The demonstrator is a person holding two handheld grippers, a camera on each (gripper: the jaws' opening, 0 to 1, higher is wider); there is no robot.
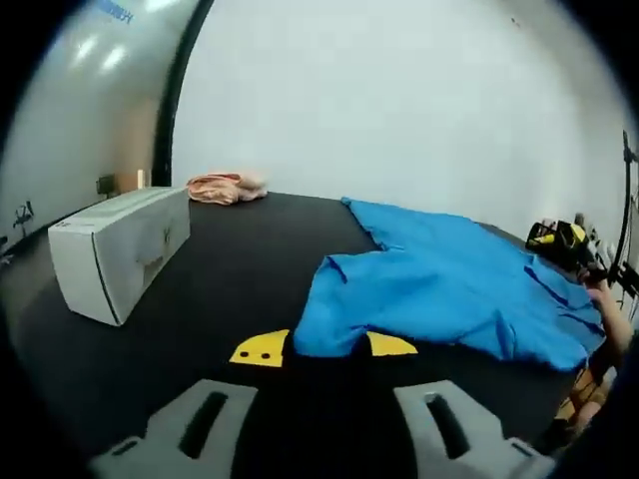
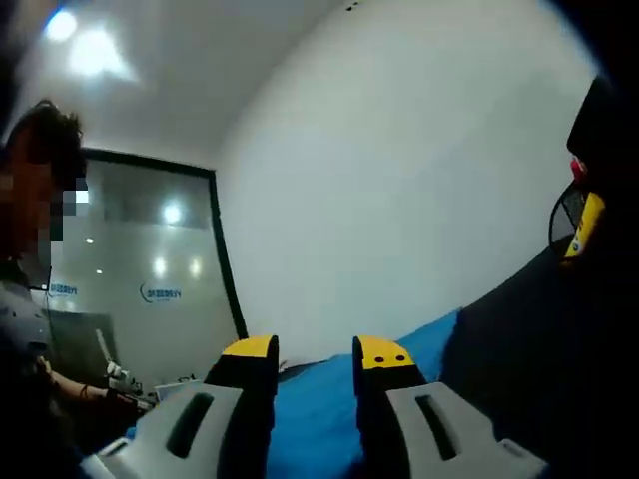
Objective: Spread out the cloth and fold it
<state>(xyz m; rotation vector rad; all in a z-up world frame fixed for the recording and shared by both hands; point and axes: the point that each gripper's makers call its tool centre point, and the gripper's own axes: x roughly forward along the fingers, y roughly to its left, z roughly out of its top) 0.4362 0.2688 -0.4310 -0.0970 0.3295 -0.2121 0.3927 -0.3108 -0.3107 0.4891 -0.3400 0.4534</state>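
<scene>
The blue cloth (image 1: 449, 284) lies partly spread on the black table (image 1: 240, 269), with folds along its right side. Its near corner sits between the yellow fingertips (image 1: 262, 348) of my left gripper (image 1: 325, 346), whose jaws stand apart, open. At the cloth's far right edge the other gripper (image 1: 557, 239) shows, black and yellow, with a hand (image 1: 602, 291) behind it. In the right gripper view my right gripper (image 2: 318, 351) points upward at the wall, jaws apart, open. The blue cloth (image 2: 318, 409) shows between and just beyond its fingers.
A white rectangular box (image 1: 120, 249) stands on the table's left side. A pink cloth (image 1: 228, 187) lies bunched at the far edge. A person (image 2: 30, 299) stands at the left before a glass partition (image 2: 150, 269). A yellow and black object (image 2: 584, 225) is at the right.
</scene>
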